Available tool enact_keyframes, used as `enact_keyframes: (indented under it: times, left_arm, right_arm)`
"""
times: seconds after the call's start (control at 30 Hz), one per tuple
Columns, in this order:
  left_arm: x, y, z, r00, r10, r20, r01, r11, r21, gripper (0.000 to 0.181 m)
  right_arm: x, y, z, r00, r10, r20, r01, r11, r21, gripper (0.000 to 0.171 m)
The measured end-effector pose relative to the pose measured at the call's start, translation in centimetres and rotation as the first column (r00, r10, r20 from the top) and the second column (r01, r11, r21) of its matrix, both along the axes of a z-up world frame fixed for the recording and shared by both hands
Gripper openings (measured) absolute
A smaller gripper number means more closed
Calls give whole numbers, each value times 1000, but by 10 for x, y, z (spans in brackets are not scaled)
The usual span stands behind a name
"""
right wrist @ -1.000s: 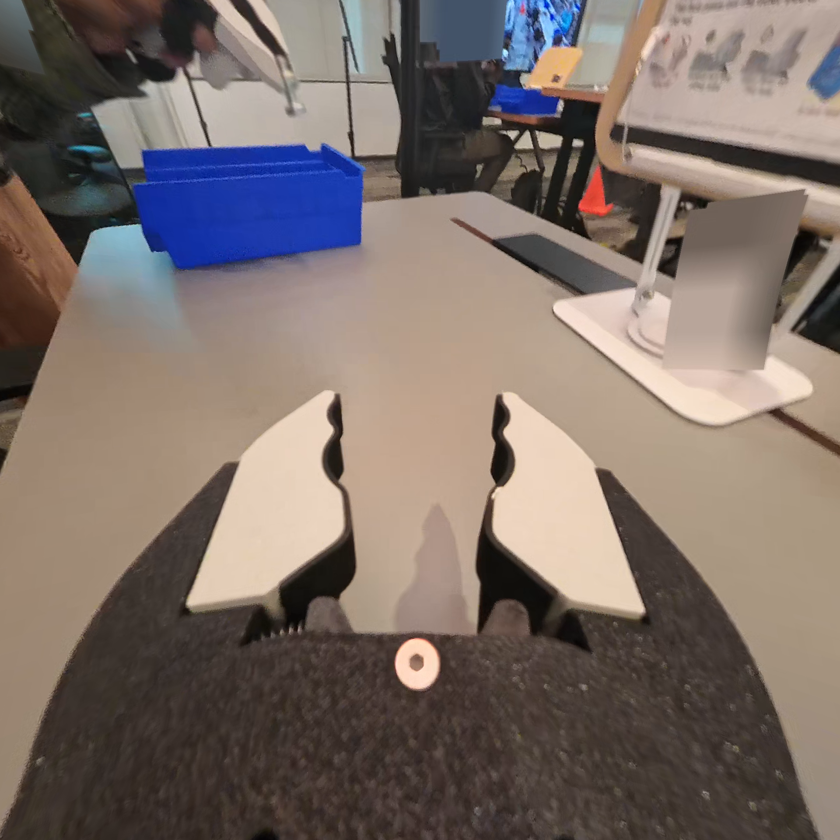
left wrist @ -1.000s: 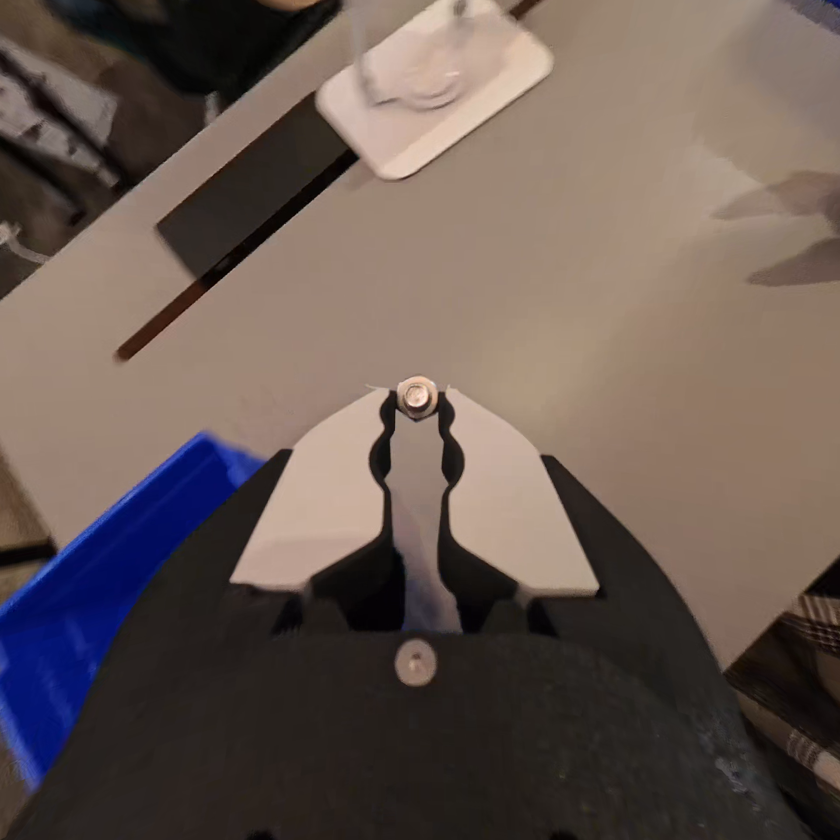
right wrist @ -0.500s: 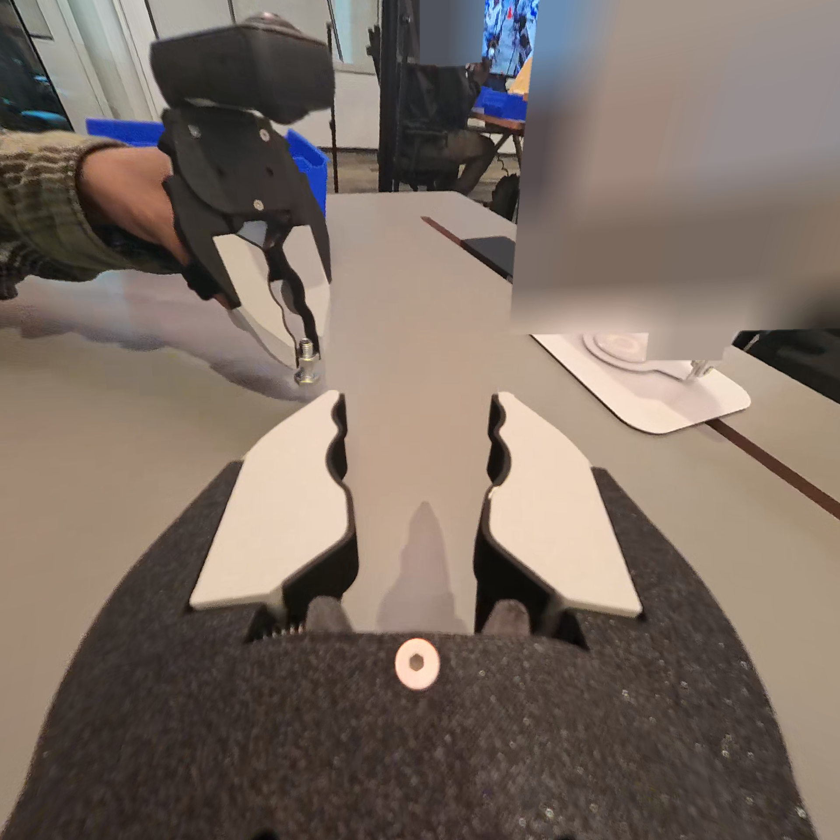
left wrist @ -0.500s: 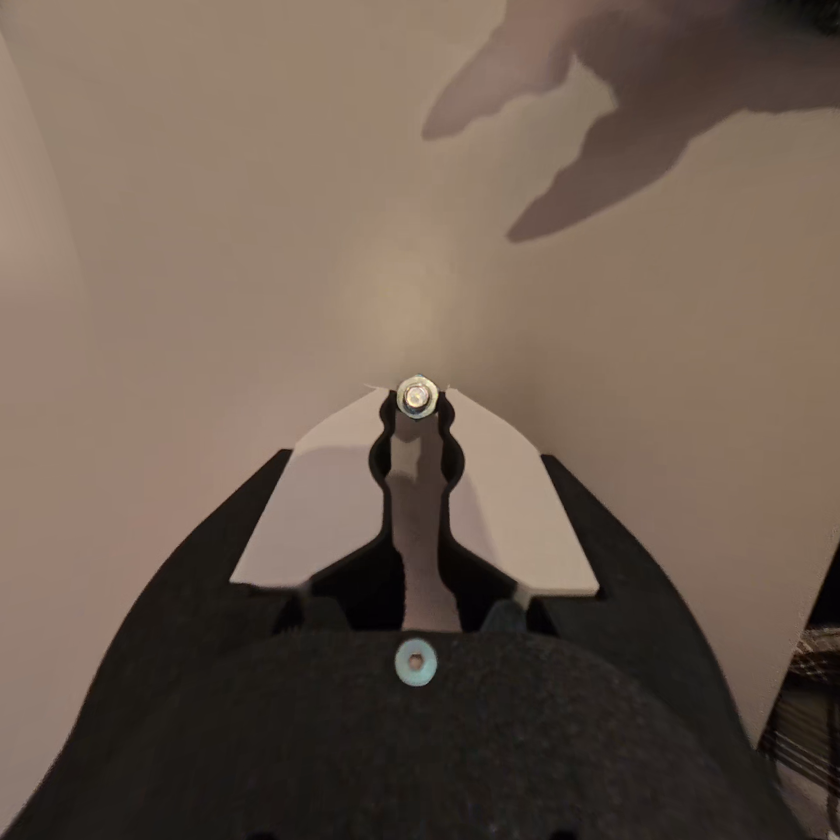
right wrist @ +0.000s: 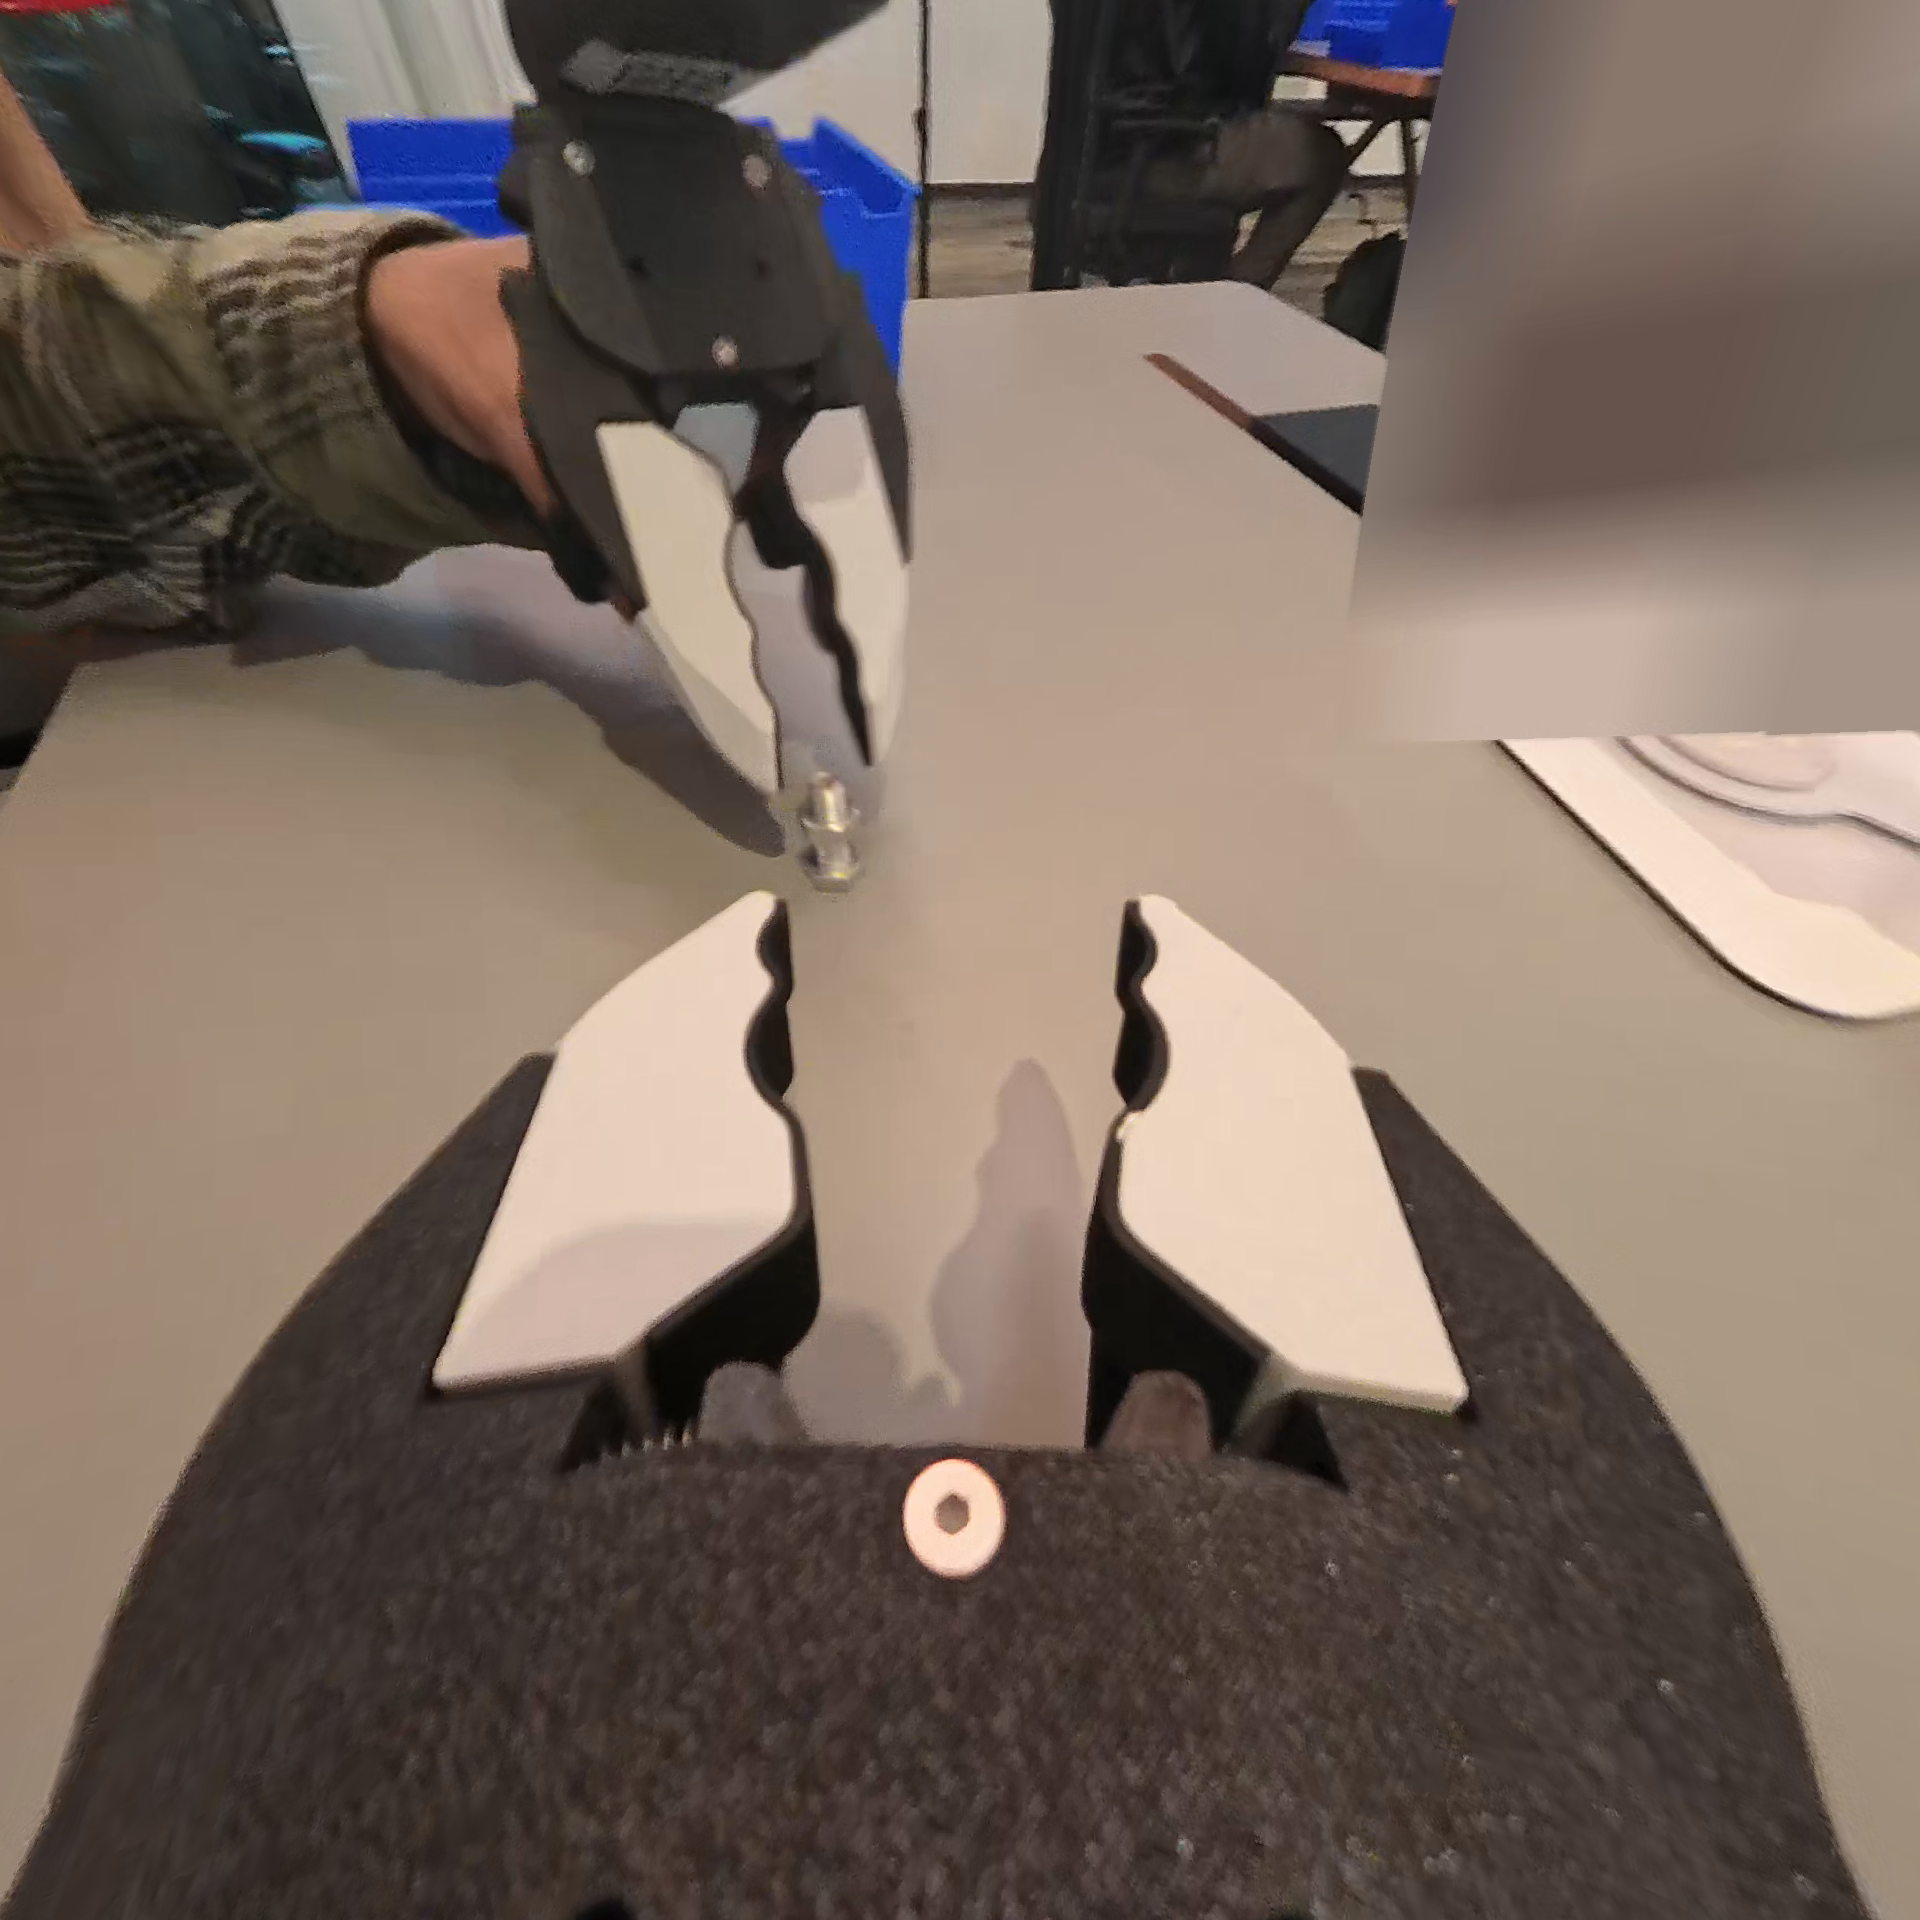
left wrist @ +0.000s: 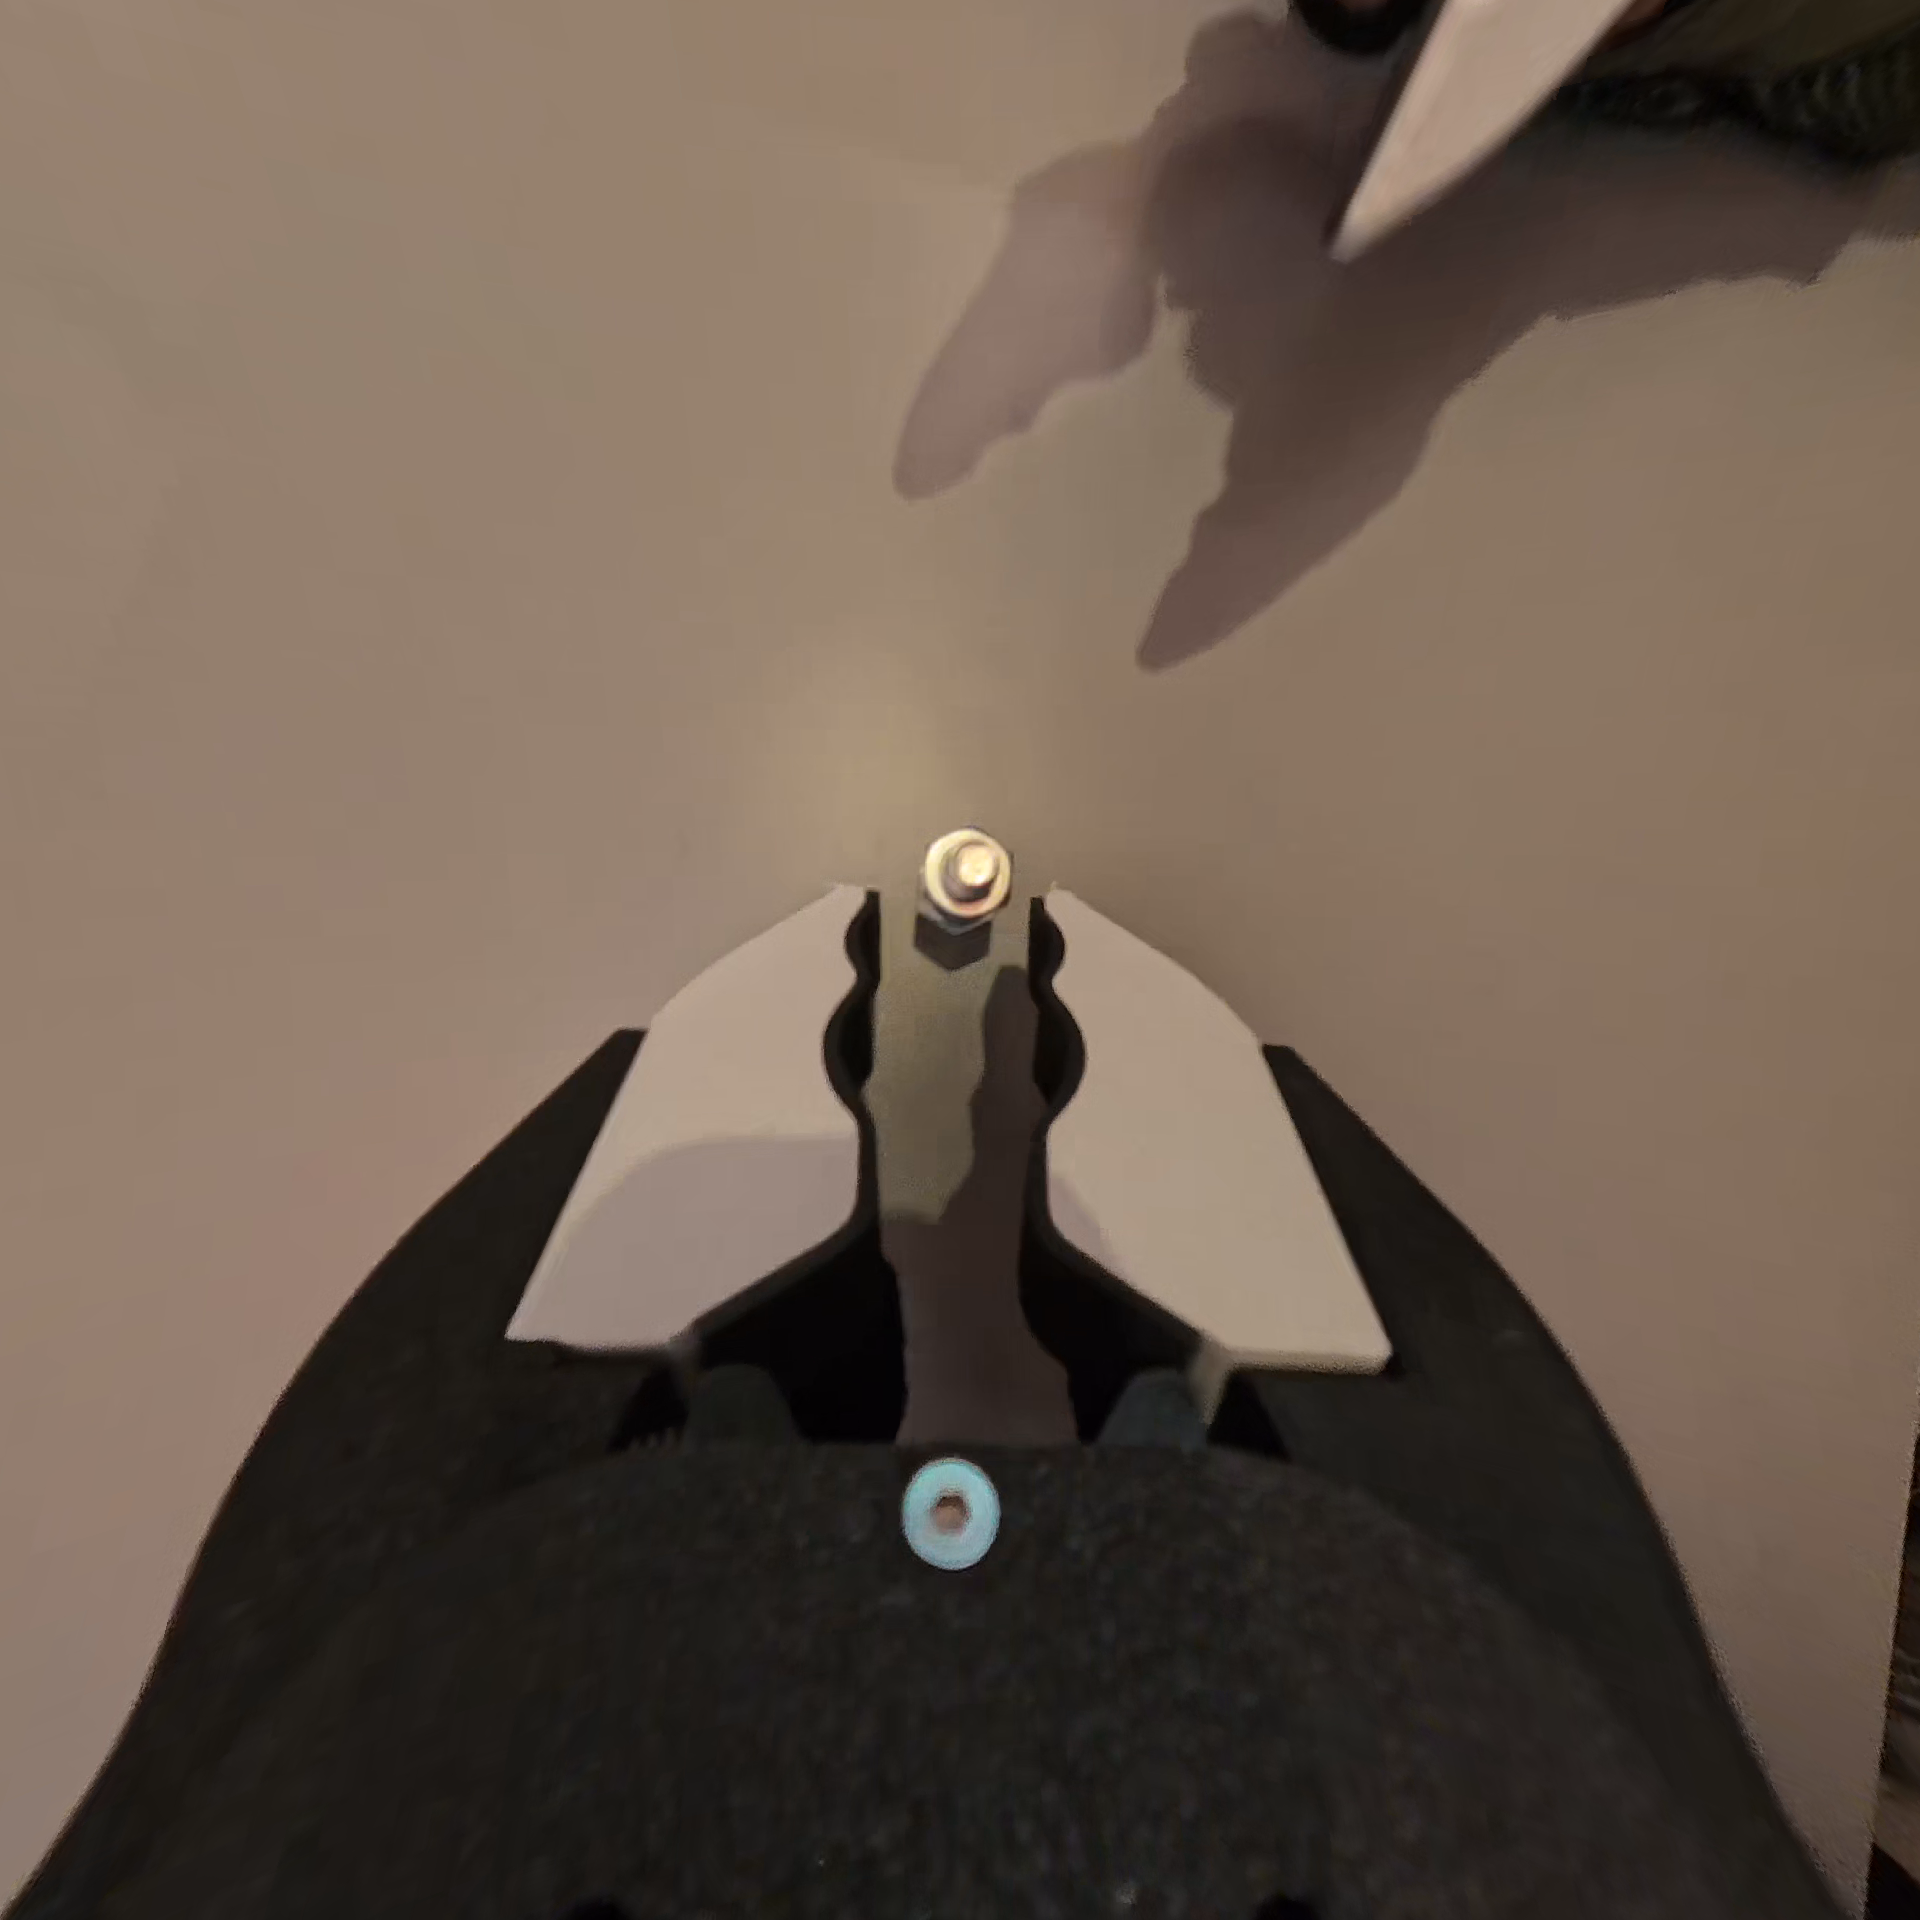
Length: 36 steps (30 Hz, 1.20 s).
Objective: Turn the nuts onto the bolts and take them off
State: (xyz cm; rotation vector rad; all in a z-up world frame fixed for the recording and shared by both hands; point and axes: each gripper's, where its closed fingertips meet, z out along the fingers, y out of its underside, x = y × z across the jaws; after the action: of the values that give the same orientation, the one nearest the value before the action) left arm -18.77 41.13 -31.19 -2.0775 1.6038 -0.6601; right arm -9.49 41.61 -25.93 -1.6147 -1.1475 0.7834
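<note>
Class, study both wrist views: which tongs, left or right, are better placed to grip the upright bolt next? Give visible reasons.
Left, probably. The left tongs hang directly over the bolt, slightly open, flanking it. The right tongs are wide open, but the bolt stands beyond their left tip, off-centre.

The bolt [right wrist: 828,831] stands on end on the table [right wrist: 312,935], with 1 nut [left wrist: 968,871] on it. The left gripper [right wrist: 826,764] points down at it from above, its fingertips just over the bolt's top. The right gripper [right wrist: 954,914] sits in front of the bolt, slightly to its right. Bins [right wrist: 852,197] lie behind, a stand base [right wrist: 1766,883] far right.
</note>
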Motion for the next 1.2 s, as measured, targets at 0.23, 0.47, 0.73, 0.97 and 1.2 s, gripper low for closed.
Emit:
enact_keyframes:
  times: [0.23,0.47,0.73,0.97,1.2]
  left_arm:
    - [-41,36,47,919,98,382,-111,994,14,42]
    - [-63,46,56,869,148,472,-173,985,9,41]
    - [-49,37,45,897,95,433,-117,993,26,41]
    - [-23,22,42,878,10,479,-38,998,50,50]
    - [1,4,77,753,-36,657,-4,998,59,47]
  right_arm:
    - [-63,-11,-12,979,173,112,-172,985,-18,44]
    - [-96,-8,-42,940,255,224,-244,967,-75,30]
    - [-98,-7,-52,923,276,267,-251,960,-124,9]
    - [-90,8,32,952,266,148,-254,962,-95,9]
    - [-97,-4,73,942,333,41,-327,939,-104,9]
